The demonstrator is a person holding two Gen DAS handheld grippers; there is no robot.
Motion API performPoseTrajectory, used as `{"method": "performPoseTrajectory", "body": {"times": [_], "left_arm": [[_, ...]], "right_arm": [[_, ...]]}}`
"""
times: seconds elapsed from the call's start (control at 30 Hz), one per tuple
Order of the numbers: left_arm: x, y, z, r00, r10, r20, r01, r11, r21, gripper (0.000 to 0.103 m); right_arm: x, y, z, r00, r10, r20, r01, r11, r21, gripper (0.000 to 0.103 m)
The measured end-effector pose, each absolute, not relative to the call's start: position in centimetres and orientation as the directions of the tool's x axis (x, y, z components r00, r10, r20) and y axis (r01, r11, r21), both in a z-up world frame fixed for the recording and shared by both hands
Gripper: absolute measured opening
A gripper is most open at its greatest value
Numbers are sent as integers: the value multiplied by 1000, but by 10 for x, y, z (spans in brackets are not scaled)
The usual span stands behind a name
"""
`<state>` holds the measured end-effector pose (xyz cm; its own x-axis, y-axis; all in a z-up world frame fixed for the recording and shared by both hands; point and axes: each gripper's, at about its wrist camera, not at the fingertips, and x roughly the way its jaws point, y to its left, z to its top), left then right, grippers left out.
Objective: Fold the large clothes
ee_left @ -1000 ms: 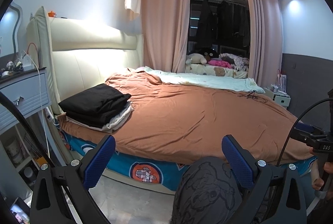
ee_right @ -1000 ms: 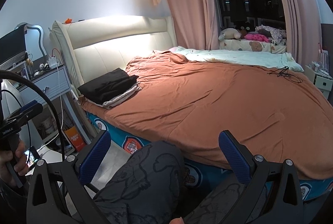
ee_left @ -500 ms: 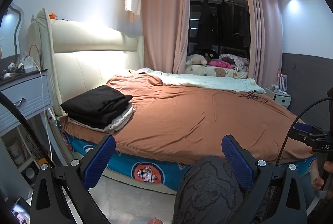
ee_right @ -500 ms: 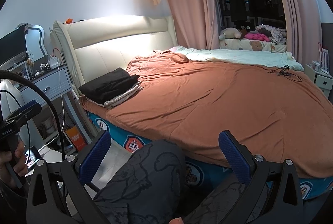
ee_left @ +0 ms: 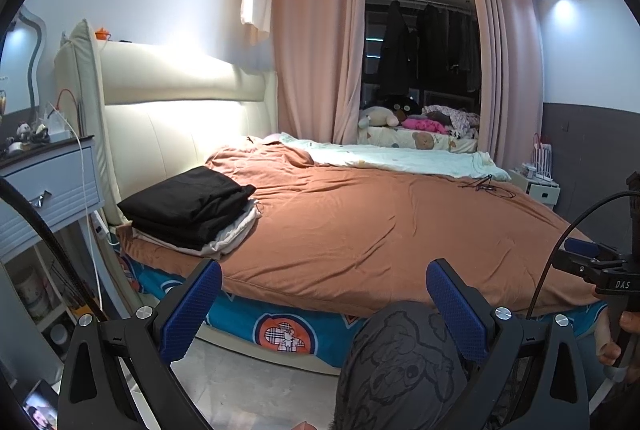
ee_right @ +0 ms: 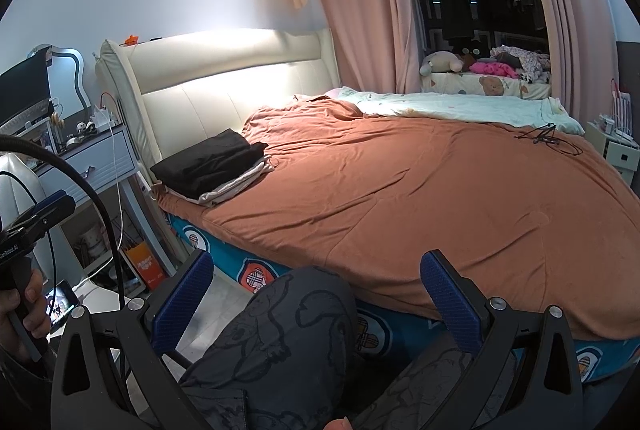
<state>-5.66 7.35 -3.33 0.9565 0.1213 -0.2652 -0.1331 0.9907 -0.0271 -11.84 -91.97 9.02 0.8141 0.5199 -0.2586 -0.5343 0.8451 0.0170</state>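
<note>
Black folded clothes [ee_left: 188,204] lay stacked on pale folded garments [ee_left: 236,234] near the cream padded headboard [ee_left: 172,118], atop the rust-orange bed cover [ee_left: 380,226]. Left claw [ee_left: 324,304] and right claw [ee_right: 316,296] hovered spread and empty above the person's patterned grey trouser knees [ee_right: 288,330].

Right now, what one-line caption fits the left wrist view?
Open left gripper held above a knee, facing the orange bedspread with folded black clothes stacked near the headboard.

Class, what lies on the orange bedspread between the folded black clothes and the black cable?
Only bare orange bedspread between folded black clothes and black cable, right wrist view.
</note>
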Motion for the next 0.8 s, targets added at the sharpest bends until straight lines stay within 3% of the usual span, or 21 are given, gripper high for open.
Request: {"method": "performPoseTrajectory", "body": {"times": [0.8], "left_arm": [[-59,75,-33,958,98,-270,-110,993,-32,103]], "right_arm": [[-119,-931,91,819,510,-262,-521,853,34,103]]}}
